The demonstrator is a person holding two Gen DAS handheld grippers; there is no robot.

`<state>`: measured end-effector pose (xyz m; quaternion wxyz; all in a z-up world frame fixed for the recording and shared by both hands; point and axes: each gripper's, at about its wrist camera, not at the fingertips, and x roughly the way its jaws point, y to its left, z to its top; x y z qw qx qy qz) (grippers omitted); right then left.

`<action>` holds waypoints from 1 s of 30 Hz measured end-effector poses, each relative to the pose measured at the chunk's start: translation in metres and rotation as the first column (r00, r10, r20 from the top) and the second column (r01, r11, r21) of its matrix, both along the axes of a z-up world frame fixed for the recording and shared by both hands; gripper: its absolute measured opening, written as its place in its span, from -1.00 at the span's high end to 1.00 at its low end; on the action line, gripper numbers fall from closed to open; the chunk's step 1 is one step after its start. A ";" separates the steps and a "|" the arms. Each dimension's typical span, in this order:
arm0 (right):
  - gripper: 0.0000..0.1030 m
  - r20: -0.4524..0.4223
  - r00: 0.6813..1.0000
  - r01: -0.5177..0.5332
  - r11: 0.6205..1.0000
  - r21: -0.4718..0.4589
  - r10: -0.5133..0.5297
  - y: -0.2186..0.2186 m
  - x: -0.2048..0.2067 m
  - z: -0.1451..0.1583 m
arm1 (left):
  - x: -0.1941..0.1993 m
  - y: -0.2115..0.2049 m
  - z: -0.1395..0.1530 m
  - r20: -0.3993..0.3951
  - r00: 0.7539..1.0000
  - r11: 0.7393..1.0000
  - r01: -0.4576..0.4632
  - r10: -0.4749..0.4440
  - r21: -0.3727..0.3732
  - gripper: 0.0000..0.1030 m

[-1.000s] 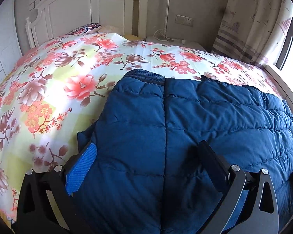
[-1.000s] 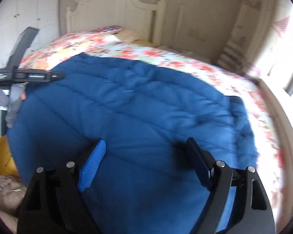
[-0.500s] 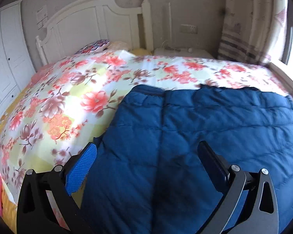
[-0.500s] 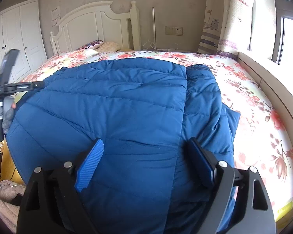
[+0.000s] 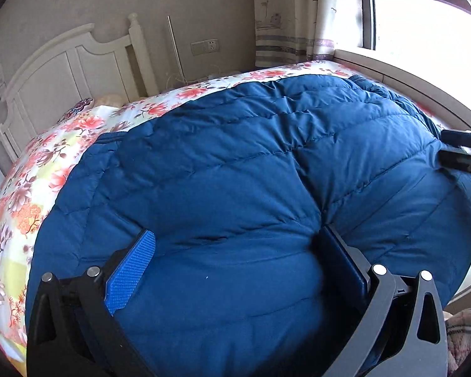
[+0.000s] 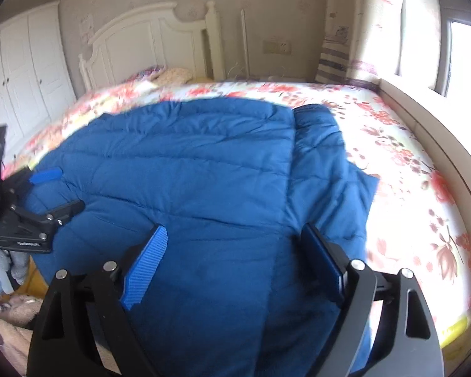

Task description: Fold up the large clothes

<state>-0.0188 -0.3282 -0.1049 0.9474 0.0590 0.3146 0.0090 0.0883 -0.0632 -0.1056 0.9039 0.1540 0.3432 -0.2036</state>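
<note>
One blue quilted puffer jacket [image 5: 235, 172] is lying across the near part of a bed [image 5: 25, 169], folded so that a wide padded panel is covering most of it. In the right wrist view, a narrower layer with a dark ribbed edge is showing to the right of that panel. The fabric is puffy, stitched in curved rows, and creasing near my jaws.

I am holding two grippers. My left gripper [image 5: 235, 251] is spreading its jaws wide, with the jacket bulging up between them; the pads are pressing against the fabric on both sides but are not pinching it shut. My right gripper [image 6: 235, 251] is likewise standing wide open over the jacket's near edge, fabric lying between the fingers. In the right wrist view, my left gripper [image 6: 44, 201] is showing at the far left, on the jacket's left edge.

The bed is wearing one floral sheet in pink, red and pale yellow. One white headboard [image 6: 147, 40] is standing at the far end, one white wardrobe [image 6: 18, 72] at far left, and one curtain [image 5: 292, 15] beside a window [image 5: 417, 25] at far right.
</note>
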 end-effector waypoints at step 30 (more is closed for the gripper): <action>-0.61 -0.004 0.999 0.049 0.900 0.432 -0.053 -0.034 -0.037 -0.043 | -0.003 -0.001 -0.002 -0.002 1.000 1.000 -0.003 0.003 -0.003 -0.91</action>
